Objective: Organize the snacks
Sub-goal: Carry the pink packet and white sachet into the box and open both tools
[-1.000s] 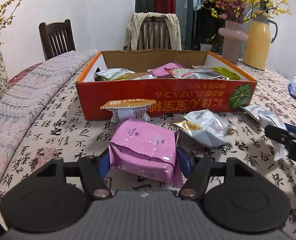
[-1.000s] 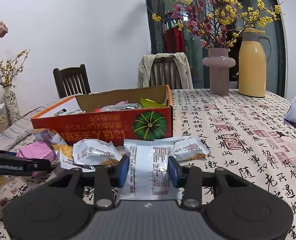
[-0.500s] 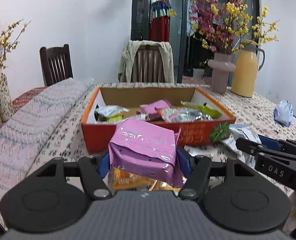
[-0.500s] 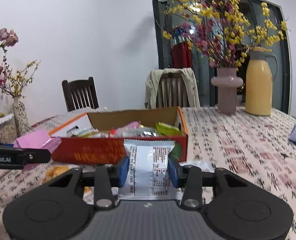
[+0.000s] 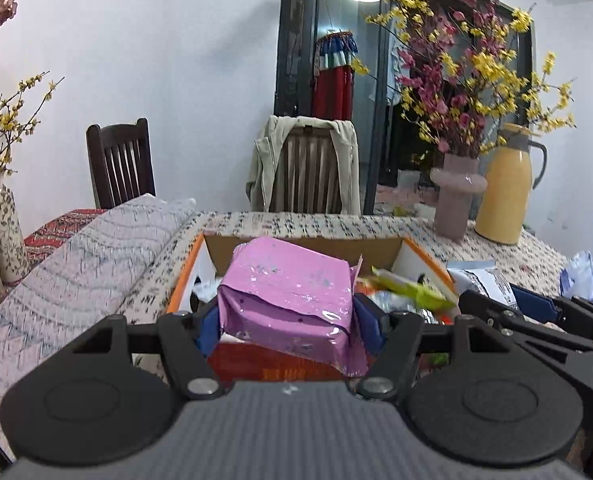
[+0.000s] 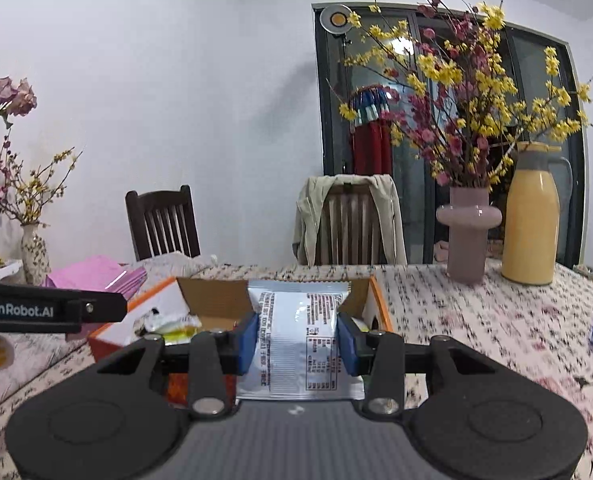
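My left gripper (image 5: pixel 286 326) is shut on a pink snack packet (image 5: pixel 288 292) and holds it above the near wall of the orange cardboard box (image 5: pixel 184 280). My right gripper (image 6: pixel 298 338) is shut on a white snack packet (image 6: pixel 298 344) with printed text, held above the same box (image 6: pixel 378 308) near its right end. The box holds several snack packets, among them a yellow-green one (image 5: pixel 412 286). The pink packet (image 6: pixel 96 274) and the left gripper's finger (image 6: pixel 48 310) show at the left of the right wrist view. The right gripper's fingers (image 5: pixel 536 320) show at the right of the left wrist view.
A pink vase of flowers (image 6: pixel 468 232) and a yellow jug (image 6: pixel 530 220) stand at the table's far right. A blue-white bag (image 5: pixel 582 274) lies at the right. Two chairs (image 5: pixel 122 162) stand behind the table, one draped with a jacket (image 5: pixel 308 168). A patterned vase (image 5: pixel 2 224) stands at left.
Both grippers have risen from the table with their packets and moved forward to above the box. The loose snacks on the table have dropped out of view.
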The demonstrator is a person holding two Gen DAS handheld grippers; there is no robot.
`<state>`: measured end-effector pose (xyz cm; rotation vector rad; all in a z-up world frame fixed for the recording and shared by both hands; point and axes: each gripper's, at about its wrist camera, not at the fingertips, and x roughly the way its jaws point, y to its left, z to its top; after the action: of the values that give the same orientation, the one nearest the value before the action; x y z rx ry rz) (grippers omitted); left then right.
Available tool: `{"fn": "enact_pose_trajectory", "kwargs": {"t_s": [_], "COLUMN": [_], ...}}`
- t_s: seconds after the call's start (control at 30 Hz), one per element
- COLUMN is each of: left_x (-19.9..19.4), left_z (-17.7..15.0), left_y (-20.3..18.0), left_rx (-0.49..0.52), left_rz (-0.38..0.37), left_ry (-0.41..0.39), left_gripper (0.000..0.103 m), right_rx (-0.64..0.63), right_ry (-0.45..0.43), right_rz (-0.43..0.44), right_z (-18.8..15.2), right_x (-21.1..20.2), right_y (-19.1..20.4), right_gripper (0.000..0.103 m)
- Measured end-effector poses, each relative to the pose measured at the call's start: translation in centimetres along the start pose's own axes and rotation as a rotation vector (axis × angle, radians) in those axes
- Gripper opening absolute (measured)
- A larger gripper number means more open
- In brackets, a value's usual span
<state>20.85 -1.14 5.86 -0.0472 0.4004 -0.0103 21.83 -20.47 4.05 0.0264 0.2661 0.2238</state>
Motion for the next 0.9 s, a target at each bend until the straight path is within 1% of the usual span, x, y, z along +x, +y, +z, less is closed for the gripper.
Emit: {"fn": "enact_pose_trajectory", "kwargs": {"t_s": [0.23, 0.4, 0.73, 0.9], "left_x": [1.8, 3.6, 9.0, 11.4], "left_z": [2.3, 3.2, 3.0, 2.2], "left_y": [-0.2, 0.3, 1.8, 2.2], "left_rx": [-0.009, -0.036, -0.087, -0.103], "left_rz": [0.031, 0.054, 0.111, 0.135], "left_ry": [-0.027, -0.025, 0.036, 0.038], "left_gripper": [0.067, 0.067, 0.067, 0.067], "right_rx": [-0.022, -0.025, -0.027, 0.031], "right_ry": [-0.012, -0.009, 0.032, 0.049], "right_rz": [0.0, 0.0, -0.015, -0.03], "right_z": [2.0, 3.0, 3.1, 2.1], "right_x": [2.2, 4.3, 9.1, 11.2], "right_y": [0.4, 0.4, 0.1, -1.1], "right_gripper": [0.041, 0.041, 0.041, 0.041]}}
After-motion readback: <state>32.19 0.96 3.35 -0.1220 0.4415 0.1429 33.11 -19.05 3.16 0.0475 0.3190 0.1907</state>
